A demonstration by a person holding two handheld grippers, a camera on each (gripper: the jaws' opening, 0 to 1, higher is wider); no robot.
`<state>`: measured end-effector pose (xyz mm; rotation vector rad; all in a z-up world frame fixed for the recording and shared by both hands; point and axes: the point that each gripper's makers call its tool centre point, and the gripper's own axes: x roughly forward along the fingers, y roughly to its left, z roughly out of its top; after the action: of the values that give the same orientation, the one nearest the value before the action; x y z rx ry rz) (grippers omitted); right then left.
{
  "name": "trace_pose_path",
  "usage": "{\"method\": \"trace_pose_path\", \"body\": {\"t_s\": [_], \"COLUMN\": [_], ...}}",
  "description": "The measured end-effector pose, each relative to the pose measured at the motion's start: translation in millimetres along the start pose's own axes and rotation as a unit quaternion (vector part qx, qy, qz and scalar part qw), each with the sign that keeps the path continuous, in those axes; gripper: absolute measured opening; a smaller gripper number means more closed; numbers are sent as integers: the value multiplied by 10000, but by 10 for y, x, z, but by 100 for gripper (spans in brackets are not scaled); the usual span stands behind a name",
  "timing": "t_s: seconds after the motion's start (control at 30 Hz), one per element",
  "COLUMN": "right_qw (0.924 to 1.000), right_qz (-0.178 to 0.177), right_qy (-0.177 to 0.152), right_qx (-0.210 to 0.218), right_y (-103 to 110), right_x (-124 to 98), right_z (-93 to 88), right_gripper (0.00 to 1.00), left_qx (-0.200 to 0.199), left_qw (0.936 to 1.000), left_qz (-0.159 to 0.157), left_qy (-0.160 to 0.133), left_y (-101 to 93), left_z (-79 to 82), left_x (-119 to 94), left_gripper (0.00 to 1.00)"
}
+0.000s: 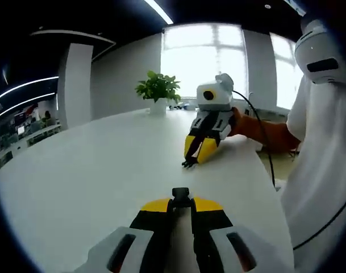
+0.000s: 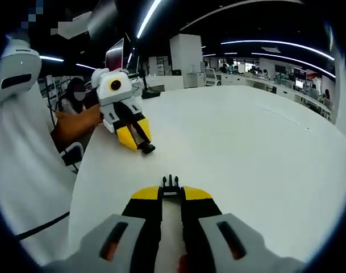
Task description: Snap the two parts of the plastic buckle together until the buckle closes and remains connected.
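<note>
Gripping small black buckle part point(image 1: 181, 196) at tips, left claw point(image 1: 181, 200) clenched, low over white bench point(image 1: 93, 170). Right claw point(image 2: 171, 190) likewise clenched on other buckle part point(image 2: 170, 183), pronged end poking forward past tips. Two halves well apart, not joined. In left gripper view, right claw ahead and slightly right, tips down at bench. Potted plant point(image 1: 158, 91) beyond it at far bench edge. Person's white sleeve point(image 2: 25, 153) beside right claw.
</note>
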<state>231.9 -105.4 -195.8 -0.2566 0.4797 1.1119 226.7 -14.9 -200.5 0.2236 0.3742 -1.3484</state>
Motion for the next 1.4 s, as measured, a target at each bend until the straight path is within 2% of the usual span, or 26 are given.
{"method": "trace_pose_path", "body": {"t_s": [0.2,0.33,0.6,1.03,1.4], "right_qw": [9994,9986,9958,9912,9906], "right_qz": [304,450,777,992,1024], "right_qy": [-37,-68,-140,-105,-162], "right_qx": [-190,-277,-462,-868,-896], "right_y": [120,172,284,338,329], "right_x": [17,37,70,89,95], "right_z": [6,5,0,-40,-56], "right_gripper": [13,13,13,13,15], "left_qx": [107,173,282,438,472], "left_qw": [9997,9987,9968,9932,9910], "left_qz": [-214,-478,-730,-1068,-1244], "left_qy": [39,37,145,172,161], "left_y": [-64,-135,-172,-209,-257], "left_z": [-18,-26,-67,-69,-44], "left_x": [10,19,27,87,95], "left_gripper": [12,12,12,12,12]}}
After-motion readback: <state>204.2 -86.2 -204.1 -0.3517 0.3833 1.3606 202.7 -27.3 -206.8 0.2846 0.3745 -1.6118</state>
